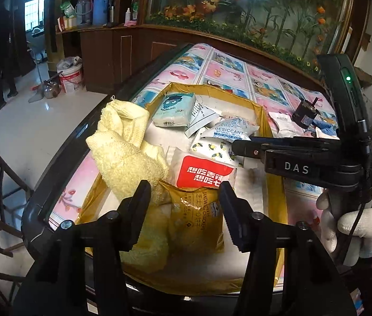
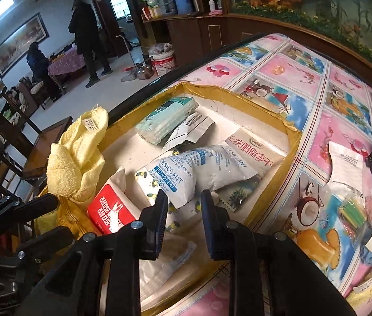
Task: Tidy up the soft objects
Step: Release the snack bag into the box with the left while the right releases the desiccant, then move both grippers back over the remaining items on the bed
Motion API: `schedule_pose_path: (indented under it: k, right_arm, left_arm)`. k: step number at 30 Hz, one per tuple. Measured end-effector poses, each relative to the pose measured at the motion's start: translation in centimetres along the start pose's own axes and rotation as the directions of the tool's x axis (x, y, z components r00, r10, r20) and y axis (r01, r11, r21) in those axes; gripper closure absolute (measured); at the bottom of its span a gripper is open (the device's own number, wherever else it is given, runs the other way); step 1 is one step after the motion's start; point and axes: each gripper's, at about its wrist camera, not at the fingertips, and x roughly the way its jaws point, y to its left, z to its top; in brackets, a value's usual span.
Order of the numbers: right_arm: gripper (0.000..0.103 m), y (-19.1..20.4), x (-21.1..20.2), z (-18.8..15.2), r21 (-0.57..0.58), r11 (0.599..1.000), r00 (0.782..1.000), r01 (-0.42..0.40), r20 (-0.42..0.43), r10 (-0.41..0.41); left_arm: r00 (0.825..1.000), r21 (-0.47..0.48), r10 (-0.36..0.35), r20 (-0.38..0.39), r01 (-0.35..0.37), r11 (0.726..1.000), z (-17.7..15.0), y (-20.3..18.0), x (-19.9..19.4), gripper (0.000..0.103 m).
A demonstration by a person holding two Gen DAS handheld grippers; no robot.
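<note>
The shallow cardboard box with yellow-taped walls (image 1: 263,121) sits on the tabletop (image 1: 228,63), full of packets. The fluffy yellow towel (image 1: 125,144) hangs over its left wall, upper left of the left hand-held gripper (image 1: 184,208), whose fingers are apart. The right hand-held gripper (image 2: 183,210) hovers, fingers apart, over the white desiccant bag (image 2: 171,176).

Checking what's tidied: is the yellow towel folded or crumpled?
Crumpled. The towel sits bunched in loose lumps, draped over the box edge, with no flat folds.

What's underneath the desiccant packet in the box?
The desiccant packet lies on a lemon-print pouch and against a second desiccant bag, inside the tray-like box. Whatever lies under their middles is covered.
</note>
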Motion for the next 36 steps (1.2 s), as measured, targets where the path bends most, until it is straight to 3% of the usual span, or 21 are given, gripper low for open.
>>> schedule_pose_path:
  k: [10,20,25,27,30,34,36]
  right_arm:
    - [0.052,-0.6,-5.1,-1.1,0.05,0.997,0.992,-0.065,0.114,0.059]
    - [0.051,-3.6,-8.3,-3.1,0.123,0.989,0.983,-0.077,0.173,0.055]
    - [0.05,-6.5,-10.2,-4.7,0.181,0.982,0.98,-0.053,0.201,0.016]
    - [0.049,-7.9,-10.9,-5.4,0.206,0.978,0.979,-0.017,0.205,-0.026]
    - [0.047,-9.8,-11.7,-6.4,0.229,0.966,0.967,0.122,0.193,-0.168]
    - [0.047,-12.2,-12.9,-7.8,0.262,0.931,0.931,0.254,0.196,-0.309]
    - [0.047,-13.4,-13.5,-8.4,0.273,0.899,0.897,0.342,0.192,-0.399]
  left_arm:
    - [0.995,0.083,0.097,0.036,-0.1,0.991,-0.2,-2.9,-1.0,0.043]
    - [0.988,0.159,0.137,0.066,-0.146,0.976,-0.6,-6.3,-2.4,0.042]
    - [0.994,0.196,0.092,0.058,-0.102,0.975,-0.4,-8.5,-2.9,0.042]
    - [0.999,0.201,0.022,0.036,-0.029,0.979,-0.1,-9.5,-2.9,0.043]
    - [0.998,0.212,-0.064,0.004,0.062,0.975,0.3,-11.3,-2.4,0.043]
    - [0.994,0.255,-0.1,-0.035,0.106,0.961,0.2,-14.5,-1.1,0.043]
    - [0.991,0.272,-0.121,-0.059,0.133,0.953,0.0,-16.1,-0.3,0.043]
